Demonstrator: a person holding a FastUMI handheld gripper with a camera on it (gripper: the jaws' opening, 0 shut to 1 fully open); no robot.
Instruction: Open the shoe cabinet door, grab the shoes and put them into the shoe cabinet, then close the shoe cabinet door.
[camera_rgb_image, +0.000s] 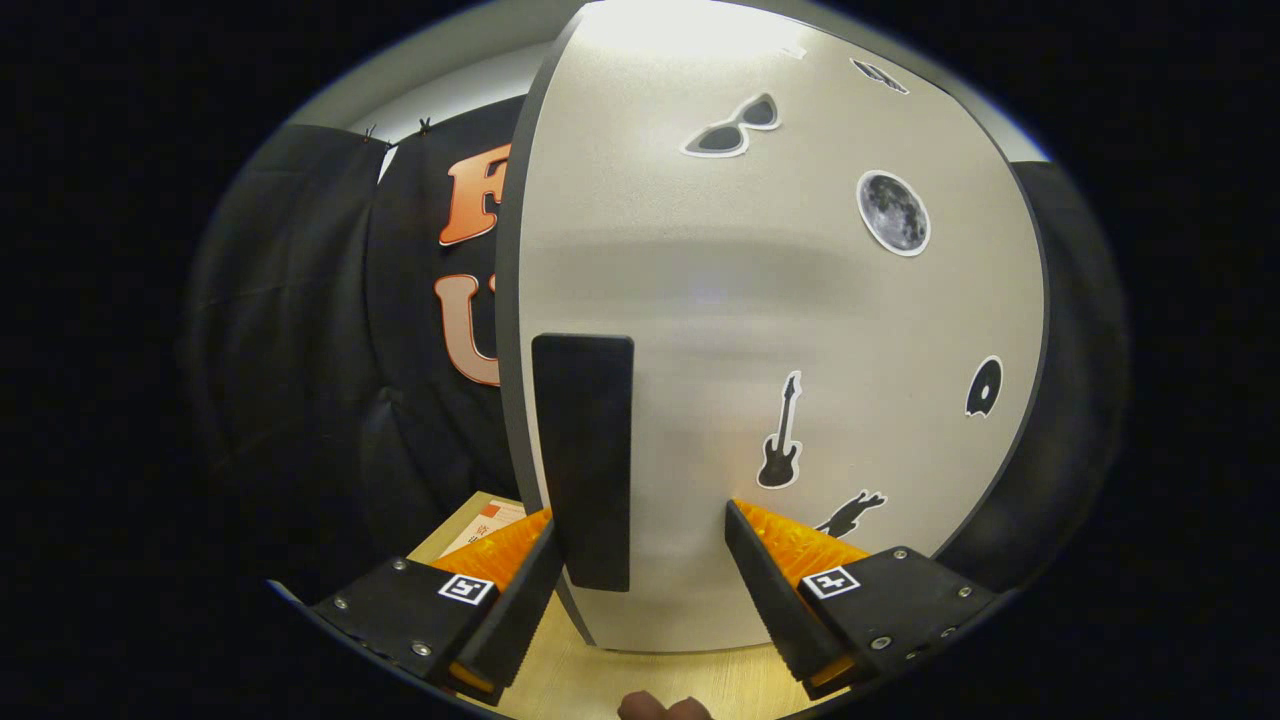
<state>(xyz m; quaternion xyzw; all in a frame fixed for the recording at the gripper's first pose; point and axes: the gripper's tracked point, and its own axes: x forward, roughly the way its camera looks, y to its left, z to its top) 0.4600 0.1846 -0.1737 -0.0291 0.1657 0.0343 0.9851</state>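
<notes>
Gripper view facing the shoe cabinet door (760, 330), a pale panel carrying stickers: sunglasses (730, 128), a moon (893, 212) and a guitar (780, 432). The dark handle (585, 460) is a flat bar fixed near the door's left edge, its long axis vertical, parallel to that edge. The gripper (640, 540) has its fingers apart; the handle stands between them, close against the left finger and well clear of the right, so nothing is clamped. Whether the left finger touches the handle cannot be told. The door stands upright with its face turned toward the camera; whether it is shut cannot be told. Below the door lies a wooden floor (640, 680), with a fingertip (665, 708) at its near edge.

Risk, as a judgement: because the handle sits off-centre between the fingers, closing may push the bar sideways or grip it only at one edge, and the hold could slip when the door is pulled.
</notes>
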